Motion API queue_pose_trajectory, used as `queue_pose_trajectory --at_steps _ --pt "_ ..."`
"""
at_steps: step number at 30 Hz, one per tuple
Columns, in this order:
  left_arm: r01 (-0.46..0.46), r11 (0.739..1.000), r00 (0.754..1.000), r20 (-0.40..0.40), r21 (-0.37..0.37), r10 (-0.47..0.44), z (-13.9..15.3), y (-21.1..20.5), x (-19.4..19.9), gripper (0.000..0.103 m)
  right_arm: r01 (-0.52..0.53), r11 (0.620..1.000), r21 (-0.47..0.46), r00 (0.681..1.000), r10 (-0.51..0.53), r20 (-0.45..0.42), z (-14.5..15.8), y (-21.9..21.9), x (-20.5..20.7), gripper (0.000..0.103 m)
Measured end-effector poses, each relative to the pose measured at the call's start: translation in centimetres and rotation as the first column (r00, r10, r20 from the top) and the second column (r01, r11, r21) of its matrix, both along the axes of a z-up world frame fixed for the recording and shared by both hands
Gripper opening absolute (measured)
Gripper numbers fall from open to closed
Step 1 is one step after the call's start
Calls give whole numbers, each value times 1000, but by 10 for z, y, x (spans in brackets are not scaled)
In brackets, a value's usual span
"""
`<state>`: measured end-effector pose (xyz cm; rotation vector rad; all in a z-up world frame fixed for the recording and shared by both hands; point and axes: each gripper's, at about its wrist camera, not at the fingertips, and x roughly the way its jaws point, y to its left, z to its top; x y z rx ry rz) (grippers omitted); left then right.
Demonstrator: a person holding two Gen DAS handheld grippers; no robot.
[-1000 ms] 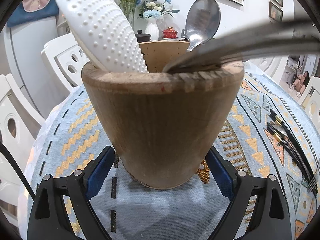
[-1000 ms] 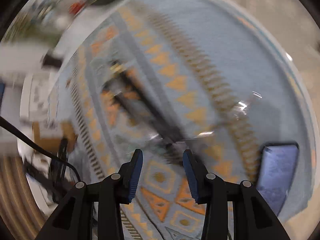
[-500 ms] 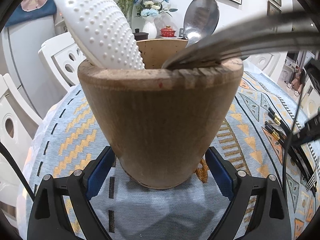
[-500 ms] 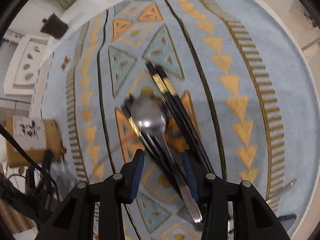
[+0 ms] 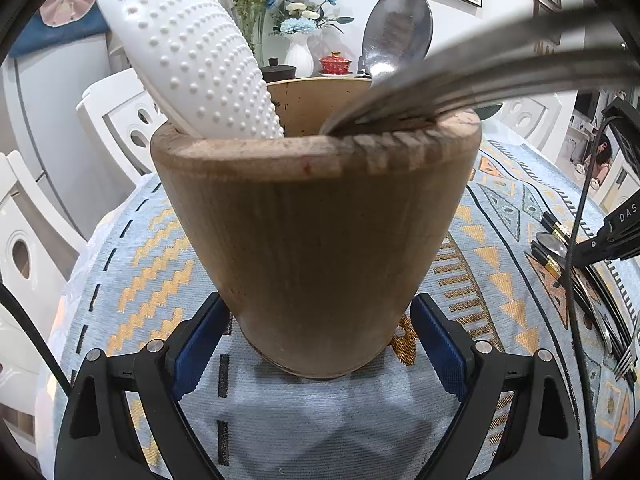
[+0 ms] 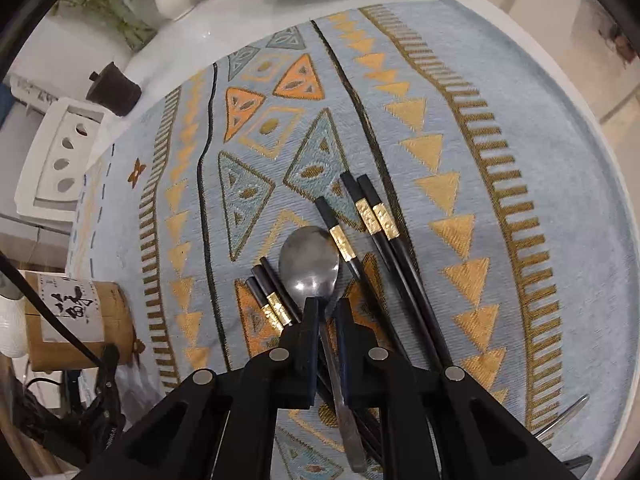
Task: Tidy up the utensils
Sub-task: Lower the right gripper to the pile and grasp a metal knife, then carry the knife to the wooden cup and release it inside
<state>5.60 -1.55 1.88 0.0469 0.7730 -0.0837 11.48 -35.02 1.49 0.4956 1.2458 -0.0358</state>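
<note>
A spoon (image 6: 310, 264) lies on the cloth (image 6: 500, 92) between chopsticks (image 6: 370, 212); a wooden holder (image 5: 316, 236) stands to their left.

Round table under pale-blue woven cloth with gold triangles (image 6: 520, 128). On it: tapered wooden utensil holder (image 5: 316, 240), black gold-banded chopsticks (image 6: 380, 220), steel spoon (image 6: 312, 260).

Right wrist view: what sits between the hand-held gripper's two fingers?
The spoon's neck, just below the bowl, runs between the closing right hand-held gripper fingers. It lies on black chopsticks on the cloth. Only the right wrist view shows this clearly.
</note>
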Motion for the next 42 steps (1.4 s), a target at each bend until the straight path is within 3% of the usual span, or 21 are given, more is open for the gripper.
queue_pose_trajectory --at_steps 7,11,13,16,20,27,36,39,42 --pt "2 1000 1000 1 3 -2 0 -2 -1 92 43 996 82 999 -40 -30 -11 6 10 11" --pt "2 1000 1000 0 4 -2 0 -3 0 92 69 997 35 998 -69 -6 -9 13 18 12" --pt "4 1000 1000 0 4 -4 1 -4 0 93 61 998 10 998 -61 34 -7 21 21 9" --pt "6 1000 1000 0 6 -6 0 -5 1 93 56 991 122 985 -75 156 -7 20 12 2" --pt "7 1000 1000 1 7 -7 0 -5 1 93 88 987 134 973 -114 200 2 14 -7 2" --pt "8 1000 1000 1 8 -8 0 -6 1 93 46 996 74 954 -66 292 38 18 -34 2" --pt "5 1000 1000 3 15 -5 0 -8 1 93 2 1000 16 891 -9 453 117 46 -51 2" --pt "-6 1000 1000 9 22 6 0 -8 1 89 -32 999 4 842 25 539 157 64 -54 2" --pt "-9 999 1000 13 31 9 1 -10 1 88 -90 995 -35 771 92 630 199 94 -52 2"
